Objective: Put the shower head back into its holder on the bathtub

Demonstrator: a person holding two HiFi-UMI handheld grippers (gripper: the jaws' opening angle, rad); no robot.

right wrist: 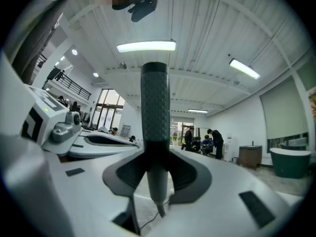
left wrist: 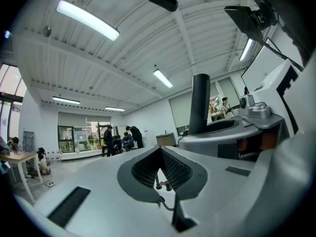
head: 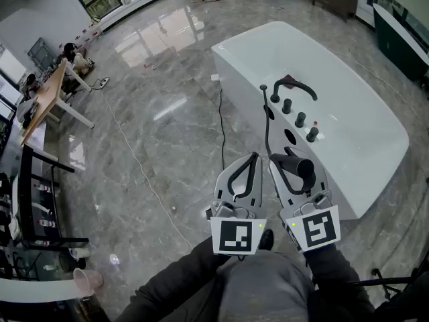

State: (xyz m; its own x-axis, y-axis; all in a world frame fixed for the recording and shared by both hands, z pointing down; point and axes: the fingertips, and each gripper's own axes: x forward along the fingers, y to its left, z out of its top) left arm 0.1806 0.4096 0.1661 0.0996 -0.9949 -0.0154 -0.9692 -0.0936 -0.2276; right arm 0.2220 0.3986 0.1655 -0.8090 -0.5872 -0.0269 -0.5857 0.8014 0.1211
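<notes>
My right gripper (head: 293,159) is shut on the black shower head (head: 300,167), whose textured handle (right wrist: 154,107) stands upright between the pads (right wrist: 118,174). Its black hose (head: 267,123) runs up to the rim of the white bathtub (head: 348,123). On that rim sit a black spout (head: 298,86), several black knobs (head: 300,119) and a dark oval opening (head: 289,137), a short way beyond the gripper tips. My left gripper (head: 251,158) is beside the right one, shut with nothing between its jaws (left wrist: 160,154). The shower head (left wrist: 200,102) also shows in the left gripper view.
A black cable (head: 222,129) and a thin white cord (head: 134,156) lie on the glossy grey floor left of the tub. Desks (head: 47,96) and black racks (head: 33,206) line the left side. A dark tub (head: 402,39) stands at the far right. Several people stand far off (right wrist: 200,142).
</notes>
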